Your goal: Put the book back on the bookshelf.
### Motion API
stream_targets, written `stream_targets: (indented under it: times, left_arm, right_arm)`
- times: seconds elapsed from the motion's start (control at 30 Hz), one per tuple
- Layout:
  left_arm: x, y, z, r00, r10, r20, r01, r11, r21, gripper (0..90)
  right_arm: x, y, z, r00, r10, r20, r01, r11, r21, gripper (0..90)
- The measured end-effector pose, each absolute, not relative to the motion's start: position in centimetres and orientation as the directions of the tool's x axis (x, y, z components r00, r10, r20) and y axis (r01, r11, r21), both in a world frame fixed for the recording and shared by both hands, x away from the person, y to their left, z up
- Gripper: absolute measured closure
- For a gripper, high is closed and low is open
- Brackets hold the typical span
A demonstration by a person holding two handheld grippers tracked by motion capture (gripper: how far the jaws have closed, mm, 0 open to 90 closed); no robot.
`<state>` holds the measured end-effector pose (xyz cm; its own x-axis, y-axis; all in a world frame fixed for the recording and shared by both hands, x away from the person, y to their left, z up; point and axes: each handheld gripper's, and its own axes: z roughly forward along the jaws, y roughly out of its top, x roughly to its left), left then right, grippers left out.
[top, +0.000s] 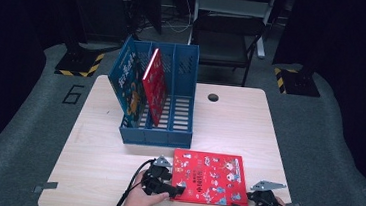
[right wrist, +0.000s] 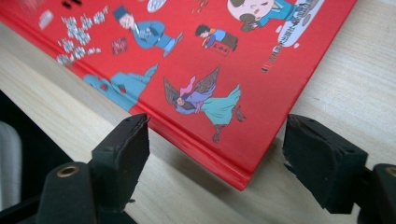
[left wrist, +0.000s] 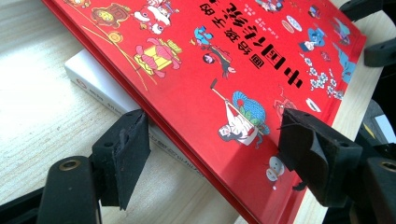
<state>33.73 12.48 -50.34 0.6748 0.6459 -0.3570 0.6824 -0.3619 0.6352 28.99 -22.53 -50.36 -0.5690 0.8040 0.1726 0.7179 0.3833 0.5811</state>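
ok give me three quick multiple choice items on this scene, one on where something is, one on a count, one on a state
1. Where does the red picture book lie?
A. flat on the table's near edge
B. inside the blue file rack
C. on the floor

2. How many books stand in the blue file rack?
A. none
B. two
C. four

3. How do the jaws of the right hand-held gripper stand?
A. clamped on the book
B. open, either side of the book's corner
C. shut on nothing

Answers:
1 A, the high view shows it flat between both hands.
2 B, a blue book and a red book lean in the rack.
3 B, the right gripper view shows clear gaps between its jaws and the corner.
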Motion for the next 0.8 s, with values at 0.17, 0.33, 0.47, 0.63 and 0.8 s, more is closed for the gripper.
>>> stream_targets:
  times: [0.17,0.33,0.47,0.63,0.8]
  left_arm:
    - [33.7,12.6,-50.0,0.677,0.640,-0.364,0.682,-0.358,0.638,25.7]
    - [33.8,13.0,-49.9,0.669,0.650,-0.361,0.689,-0.359,0.629,25.7]
    - [33.6,12.9,-49.5,0.692,0.590,-0.416,0.683,-0.346,0.643,37.0]
    - [32.8,11.4,-49.7,0.737,0.616,-0.279,0.617,-0.443,0.651,44.7]
    - [32.9,11.7,-49.9,0.731,0.611,-0.302,0.627,-0.429,0.650,42.2]
  right_arm:
    - [29.0,-22.1,-50.5,-0.583,0.802,0.134,0.706,0.417,0.572,20.1]
    - [28.9,-21.7,-50.4,-0.592,0.798,0.112,0.686,0.426,0.589,22.1]
    - [28.6,-21.2,-49.5,-0.669,0.674,0.315,0.645,0.315,0.696,47.6]
    - [28.2,-18.0,-49.4,-0.711,0.692,0.126,0.576,0.469,0.670,41.8]
    - [28.7,-18.9,-49.5,-0.700,0.690,0.186,0.595,0.419,0.685,44.5]
